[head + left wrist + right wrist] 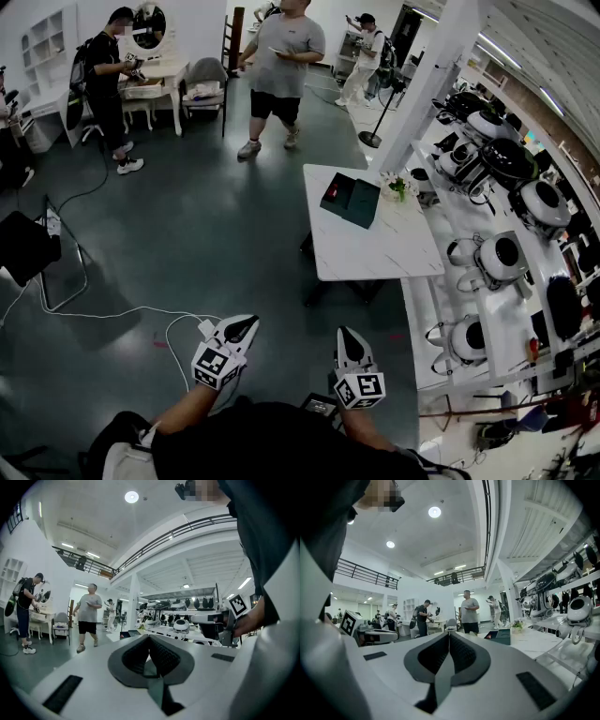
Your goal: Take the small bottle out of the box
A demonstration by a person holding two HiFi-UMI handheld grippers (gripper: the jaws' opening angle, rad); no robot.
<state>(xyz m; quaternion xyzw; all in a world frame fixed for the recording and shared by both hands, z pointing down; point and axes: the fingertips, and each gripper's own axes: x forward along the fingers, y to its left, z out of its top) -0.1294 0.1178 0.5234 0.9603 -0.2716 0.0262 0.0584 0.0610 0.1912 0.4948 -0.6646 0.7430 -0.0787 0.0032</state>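
Observation:
A dark green box (352,200) lies open on a white table (375,248) across the floor from me, showing a red patch inside. No small bottle can be made out at this distance. My left gripper (242,328) and right gripper (348,339) are held close to my body, pointing toward the table and far short of it. In the left gripper view the jaws (149,637) meet with nothing between them. In the right gripper view the jaws (449,634) are likewise pressed together and empty, and the box (501,636) shows beyond them on the table.
A small flower pot (398,185) stands by the box. White shelves (497,309) with round robot heads line the right side. A person in a grey shirt (278,66) and two others stand at the back. A white cable (141,314) lies on the dark floor.

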